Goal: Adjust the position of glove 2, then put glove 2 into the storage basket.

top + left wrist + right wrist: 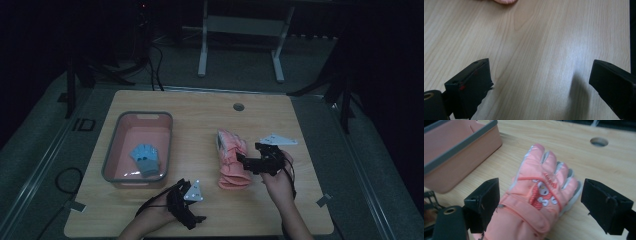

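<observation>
Bin (111,150) sits by the table's (200,107) left edge, blue glove (145,160) already inside. My left gripper (540,82) idles near the front edge, jaws wide, nothing between them. Pink glove (536,197) lies flat mid-table, right of the bin. My right gripper (540,200) hangs over its cuff end, jaws wide, not gripping. I judge next: drop, pinch the glove, carry it left into the bin.

Bare bench (200,115) lies open between the pink bin (112,150) and the pink glove (231,160) (lying flat), and along the far edge around the cable hole (238,106).
</observation>
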A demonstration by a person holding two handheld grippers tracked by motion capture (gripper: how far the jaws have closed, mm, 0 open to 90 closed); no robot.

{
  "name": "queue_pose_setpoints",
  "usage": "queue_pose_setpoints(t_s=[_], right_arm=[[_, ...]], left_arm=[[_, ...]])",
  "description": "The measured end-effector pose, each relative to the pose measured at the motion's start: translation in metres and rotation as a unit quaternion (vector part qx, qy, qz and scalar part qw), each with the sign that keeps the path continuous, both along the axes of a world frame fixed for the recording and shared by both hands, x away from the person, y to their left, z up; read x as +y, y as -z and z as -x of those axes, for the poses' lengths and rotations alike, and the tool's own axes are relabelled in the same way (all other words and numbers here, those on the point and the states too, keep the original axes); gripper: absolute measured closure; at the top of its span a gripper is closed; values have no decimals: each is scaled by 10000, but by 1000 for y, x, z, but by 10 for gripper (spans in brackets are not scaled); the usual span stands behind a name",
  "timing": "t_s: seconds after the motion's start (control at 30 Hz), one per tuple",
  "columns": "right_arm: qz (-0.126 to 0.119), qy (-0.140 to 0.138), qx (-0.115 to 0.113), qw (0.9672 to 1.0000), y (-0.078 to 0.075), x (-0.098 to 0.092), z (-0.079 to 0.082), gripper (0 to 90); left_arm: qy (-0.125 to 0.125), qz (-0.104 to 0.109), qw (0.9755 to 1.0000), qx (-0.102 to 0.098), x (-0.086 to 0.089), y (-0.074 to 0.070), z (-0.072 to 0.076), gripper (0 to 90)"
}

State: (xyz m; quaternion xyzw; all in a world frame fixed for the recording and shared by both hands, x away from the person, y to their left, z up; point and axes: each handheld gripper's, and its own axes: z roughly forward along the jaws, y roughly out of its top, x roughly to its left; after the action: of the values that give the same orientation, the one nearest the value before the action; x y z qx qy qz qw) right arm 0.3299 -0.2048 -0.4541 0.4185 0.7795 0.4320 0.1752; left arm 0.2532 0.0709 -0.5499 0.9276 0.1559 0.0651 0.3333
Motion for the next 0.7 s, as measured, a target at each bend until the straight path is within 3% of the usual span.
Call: queue_pose_setpoints(t_s=[0.1,0.2,0.27,0.4,0.5,0.53,0.6,0.7], right_arm=[[295,-191,-317,9989,-1,-7,0,146],[425,-337,-428,9976,-2,-16,0,143],[423,-391,-341,9978,-2,-22,0,143],[493,-412,-351,9973,-4,-32,0,141],[408,-455,-169,9980,-4,-36,-2,119],[373,-380,-133,9985,-4,-37,-2,127],[45,-631,-3,9980,-3,-39,-1,102],[101,-673,-11,9977,-1,-35,-1,102]], left_arm=[[-61,95,9999,65,-1,-6,0,46],[-263,157,9995,-45,-1,-14,0,45],[-489,317,9982,-101,-1,-21,0,45],[-822,529,9952,-9,0,-37,-2,45],[-838,484,9952,-147,-3,-49,-4,61],[-832,556,9949,-152,-4,-53,-5,61],[-850,668,9940,-178,-7,-61,-9,61],[-873,756,9931,-227,-13,-72,-16,63]])
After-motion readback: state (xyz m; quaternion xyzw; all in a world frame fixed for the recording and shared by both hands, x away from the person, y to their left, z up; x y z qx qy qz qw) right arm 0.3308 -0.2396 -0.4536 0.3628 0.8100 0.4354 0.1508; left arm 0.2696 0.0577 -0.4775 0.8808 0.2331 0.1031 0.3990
